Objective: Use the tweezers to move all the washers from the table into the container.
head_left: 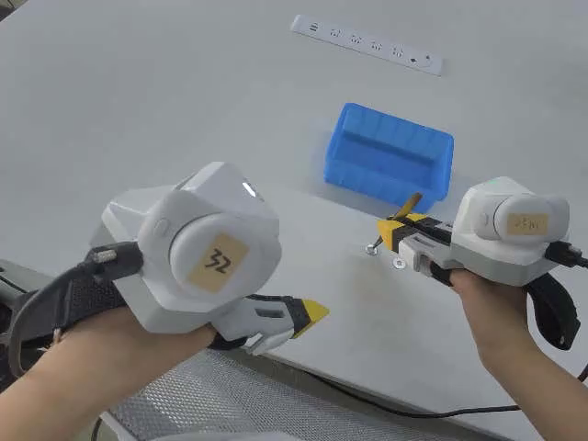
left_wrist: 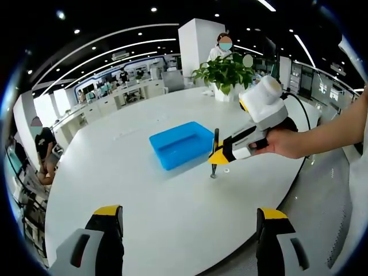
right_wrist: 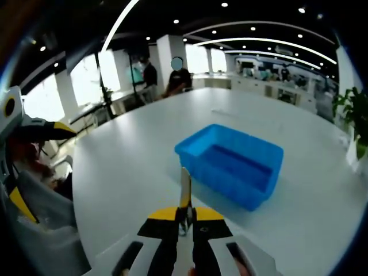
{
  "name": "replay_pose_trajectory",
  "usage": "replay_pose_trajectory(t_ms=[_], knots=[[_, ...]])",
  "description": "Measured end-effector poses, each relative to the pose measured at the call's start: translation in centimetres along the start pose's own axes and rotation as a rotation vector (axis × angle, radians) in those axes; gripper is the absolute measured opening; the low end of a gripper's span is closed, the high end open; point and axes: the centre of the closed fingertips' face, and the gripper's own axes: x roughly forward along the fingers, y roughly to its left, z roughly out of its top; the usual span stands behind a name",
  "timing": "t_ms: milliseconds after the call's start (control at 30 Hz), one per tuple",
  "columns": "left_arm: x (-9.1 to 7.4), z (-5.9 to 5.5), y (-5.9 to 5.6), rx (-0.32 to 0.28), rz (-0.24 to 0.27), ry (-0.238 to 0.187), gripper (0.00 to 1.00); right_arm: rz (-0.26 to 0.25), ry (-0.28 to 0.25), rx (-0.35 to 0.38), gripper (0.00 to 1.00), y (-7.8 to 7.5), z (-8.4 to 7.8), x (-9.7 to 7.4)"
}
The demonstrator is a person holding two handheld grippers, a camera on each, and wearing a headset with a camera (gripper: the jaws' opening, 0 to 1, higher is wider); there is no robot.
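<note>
Just beyond the right gripper (head_left: 395, 234), the blue container (head_left: 390, 152) is sitting on the table (head_left: 138, 110), and no washers are showing inside it. Right gripper is clamping the tweezers (right_wrist: 184, 187), tips pointing down at the table. Left gripper (left_wrist: 190, 215) is idling, jaws spread, gripping nothing. One washer (head_left: 398, 264) is lying beside the tips, so I'm judging the transfer barely started.

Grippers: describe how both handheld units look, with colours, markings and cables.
The left gripper and right gripper have rounded white housings and yellow-tipped jaws. The left bears a tan sticker marked 32; the right's sticker is too faint to read. Black cables and black straps trail from both.
</note>
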Motion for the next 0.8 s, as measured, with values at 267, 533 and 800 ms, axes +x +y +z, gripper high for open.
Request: replay_pose_trajectory(t_ms=[267,533,800], knots=[[0.13,0.16,-0.23,0.003,-0.003,-0.004,0.99,0.0,-0.003,0.001,0.04,0.41,-0.59,-0.34],[-0.01,0.08,-0.22,0.008,-0.003,-0.002,0.99,0.002,0.019,0.013,0.04,0.19,-0.63,-0.34],[-0.07,-0.01,0.02,0.006,0.002,0.0,0.99,0.001,0.027,-0.033,0.04,0.49,-0.48,0.01]])
